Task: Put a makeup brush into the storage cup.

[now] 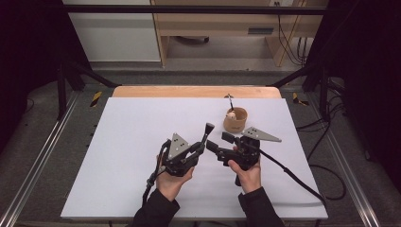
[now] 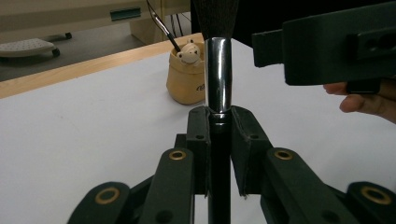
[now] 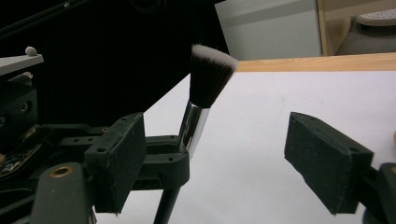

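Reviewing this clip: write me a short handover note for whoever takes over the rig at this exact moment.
Left tongs: shut on the makeup brush, gripping its black handle just below the metal ferrule; brush upright, bristles up.
Right tongs: open, nothing between the pads, close beside the brush on its right in the high view, not touching it.
Wooden cup: stands on the white table, beyond the right tongs; it holds a small animal figure and a thin dark-handled tool.
Done: brush lifted off the table and held.
Left: probably pass the brush to the right tongs or put it in the cup; neither has happened.
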The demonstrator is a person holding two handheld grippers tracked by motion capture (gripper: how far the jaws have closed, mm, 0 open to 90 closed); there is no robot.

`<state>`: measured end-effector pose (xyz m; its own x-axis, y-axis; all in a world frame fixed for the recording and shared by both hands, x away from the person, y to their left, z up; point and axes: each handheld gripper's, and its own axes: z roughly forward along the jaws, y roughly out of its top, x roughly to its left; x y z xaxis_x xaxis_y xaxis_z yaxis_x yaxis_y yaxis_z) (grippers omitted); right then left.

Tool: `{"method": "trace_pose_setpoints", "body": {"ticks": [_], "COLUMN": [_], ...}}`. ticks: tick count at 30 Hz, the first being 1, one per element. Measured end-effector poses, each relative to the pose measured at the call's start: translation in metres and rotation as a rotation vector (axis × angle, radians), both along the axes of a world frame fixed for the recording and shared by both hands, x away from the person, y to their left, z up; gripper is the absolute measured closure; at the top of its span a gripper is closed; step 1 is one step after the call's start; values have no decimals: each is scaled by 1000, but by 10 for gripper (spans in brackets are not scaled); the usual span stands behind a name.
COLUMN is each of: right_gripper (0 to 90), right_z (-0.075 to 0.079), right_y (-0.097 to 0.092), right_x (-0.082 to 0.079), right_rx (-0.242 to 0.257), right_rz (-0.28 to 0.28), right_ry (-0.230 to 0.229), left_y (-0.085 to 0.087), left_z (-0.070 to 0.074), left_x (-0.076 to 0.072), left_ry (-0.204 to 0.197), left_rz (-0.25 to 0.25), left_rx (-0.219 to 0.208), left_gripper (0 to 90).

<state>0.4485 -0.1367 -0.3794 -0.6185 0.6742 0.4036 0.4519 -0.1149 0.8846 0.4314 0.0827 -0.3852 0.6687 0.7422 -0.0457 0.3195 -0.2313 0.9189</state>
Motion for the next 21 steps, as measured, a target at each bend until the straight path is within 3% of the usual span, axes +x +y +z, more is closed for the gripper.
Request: {"method": "trace_pose_setpoints", "body": {"ticks": [21], "right_gripper": [397], "right_z": [-2], "right_y": [2], "right_x": [2], "right_rx": [31], "right_rz": [7], "right_ry": [39], "left_y": [-10], "left_z": [1], "left_x": [-5], "left_ry": [-7], "left_rz": [-14], "left_rx": [-22], "left_gripper": [780]}}
